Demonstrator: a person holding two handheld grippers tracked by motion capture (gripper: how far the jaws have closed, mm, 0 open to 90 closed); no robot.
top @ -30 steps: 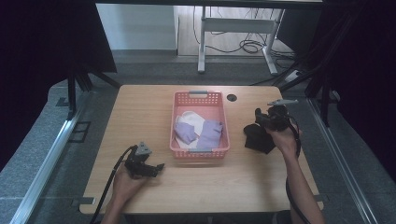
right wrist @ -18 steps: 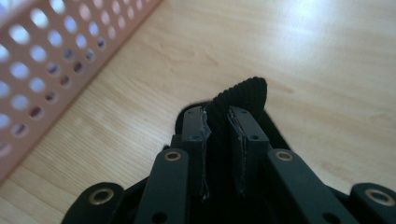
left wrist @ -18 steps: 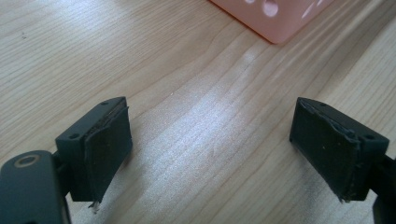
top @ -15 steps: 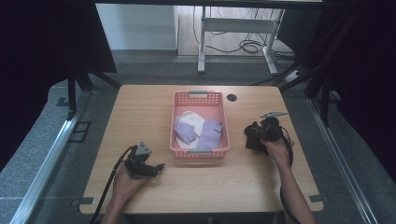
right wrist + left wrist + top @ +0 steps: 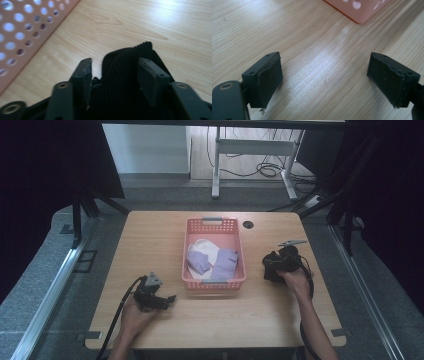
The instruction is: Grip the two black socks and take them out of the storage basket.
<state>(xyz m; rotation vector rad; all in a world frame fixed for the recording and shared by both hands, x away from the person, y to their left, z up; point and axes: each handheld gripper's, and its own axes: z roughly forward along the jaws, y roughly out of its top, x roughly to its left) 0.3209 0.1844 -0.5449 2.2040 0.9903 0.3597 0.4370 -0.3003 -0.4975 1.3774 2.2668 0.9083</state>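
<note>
High view: the right gripper (image 5: 274,268) has come down from its raised position to the table (image 5: 150,227), a black cloth (image 5: 271,270) bunched at its tip, just right of the pink basket (image 5: 212,282).

Left gripper view: the left gripper (image 5: 324,80) stands open over bare wood.

Right gripper view: the jaws have just been opening; the cloth (image 5: 120,82) lies between them, touching the right pad, clear of the left.

The high view is rather soft and grainy, with the table (image 5: 150,240) evenly lit and the surroundings almost black. Under my left gripper (image 5: 324,82) a pale glare lies on the sharp wood grain. My right gripper (image 5: 115,75) looks blurred at its near parts, and the basket (image 5: 22,32) beside it is out of focus.
</note>
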